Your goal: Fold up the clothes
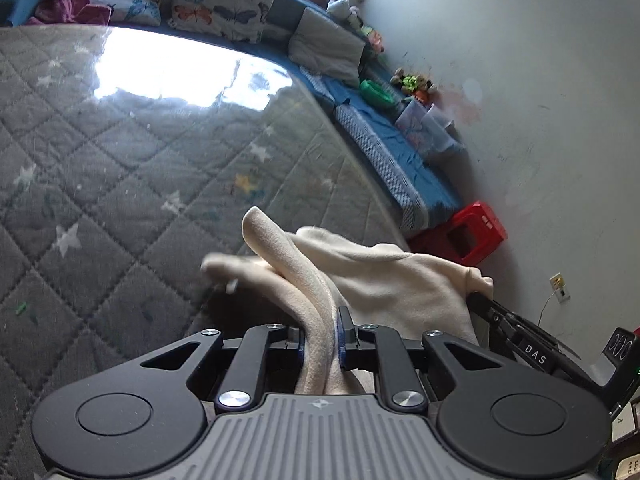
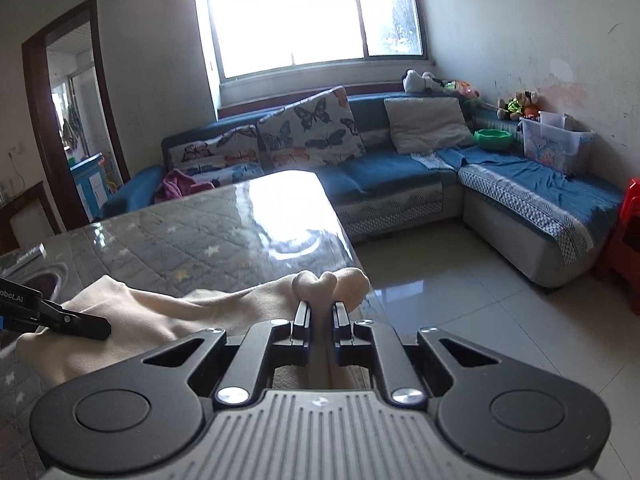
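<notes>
A cream fleece garment (image 1: pixel 384 276) hangs between my two grippers above the near end of the table. My left gripper (image 1: pixel 322 334) is shut on a bunched fold of it, which sticks up past the fingers. My right gripper (image 2: pixel 322 318) is shut on another bunched edge of the garment (image 2: pixel 160 308); its fingertips (image 1: pixel 480 302) show at the right in the left wrist view, pinching the cloth. The left gripper's fingers (image 2: pixel 76 322) show at the left in the right wrist view, on the cloth.
The table (image 1: pixel 120 168) has a grey quilted star cover under glossy glass; it also shows in the right wrist view (image 2: pixel 224 224). A blue corner sofa (image 2: pixel 400 176) with butterfly cushions stands behind. A red stool (image 1: pixel 468 232) and tiled floor (image 2: pixel 460 300) lie right.
</notes>
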Tool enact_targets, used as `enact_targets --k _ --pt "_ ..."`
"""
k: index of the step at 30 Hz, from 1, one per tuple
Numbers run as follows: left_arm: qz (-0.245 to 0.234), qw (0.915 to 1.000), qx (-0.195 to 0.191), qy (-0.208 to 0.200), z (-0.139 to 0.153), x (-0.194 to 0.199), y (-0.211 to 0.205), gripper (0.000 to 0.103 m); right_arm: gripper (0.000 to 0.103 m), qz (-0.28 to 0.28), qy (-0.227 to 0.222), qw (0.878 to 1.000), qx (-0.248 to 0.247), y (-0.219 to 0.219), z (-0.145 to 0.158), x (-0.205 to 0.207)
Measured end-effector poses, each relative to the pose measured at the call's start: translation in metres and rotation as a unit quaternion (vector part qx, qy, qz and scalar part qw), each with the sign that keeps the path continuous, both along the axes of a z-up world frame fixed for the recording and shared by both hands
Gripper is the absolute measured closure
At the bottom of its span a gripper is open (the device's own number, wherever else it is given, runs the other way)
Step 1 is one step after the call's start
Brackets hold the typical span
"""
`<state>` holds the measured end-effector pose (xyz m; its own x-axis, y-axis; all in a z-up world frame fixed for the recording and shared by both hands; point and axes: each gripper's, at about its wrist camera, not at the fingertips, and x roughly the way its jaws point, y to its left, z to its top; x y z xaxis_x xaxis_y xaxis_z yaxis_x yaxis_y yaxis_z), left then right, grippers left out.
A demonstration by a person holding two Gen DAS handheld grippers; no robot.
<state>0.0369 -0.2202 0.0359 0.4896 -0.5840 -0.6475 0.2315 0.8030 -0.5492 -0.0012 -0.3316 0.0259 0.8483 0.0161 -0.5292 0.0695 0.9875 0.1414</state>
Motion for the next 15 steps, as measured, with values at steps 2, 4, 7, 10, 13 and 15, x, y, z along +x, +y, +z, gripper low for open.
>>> enact_targets --k 2,4,7,10,13,15 --pt "-0.001 1.0 0.004 0.006 -0.004 0.0 0.002 0.088 0.094 -0.003 0.007 1.0 0.001 -0.002 -0.005 0.0" --pt "-0.002 0.9999 0.005 0.013 -0.008 0.001 0.005 0.088 0.094 -0.006 0.013 1.0 0.002 -0.004 -0.01 0.0" --pt "-0.002 0.9998 0.008 0.02 -0.011 0.001 0.007 0.088 0.094 -0.008 0.022 1.0 0.002 -0.007 -0.015 0.001" --pt "-0.003 0.9996 0.011 0.026 -0.015 -0.001 0.01 0.088 0.094 -0.009 0.031 0.999 0.001 -0.005 -0.02 0.003" --pt "-0.004 0.9994 0.016 0.03 -0.017 -0.004 0.014 0.088 0.093 -0.01 0.039 0.999 0.005 -0.004 -0.023 0.005" --pt "-0.003 0.9993 0.021 0.032 -0.017 -0.006 0.017 0.088 0.093 -0.01 0.043 0.999 0.0 -0.002 -0.026 0.005"
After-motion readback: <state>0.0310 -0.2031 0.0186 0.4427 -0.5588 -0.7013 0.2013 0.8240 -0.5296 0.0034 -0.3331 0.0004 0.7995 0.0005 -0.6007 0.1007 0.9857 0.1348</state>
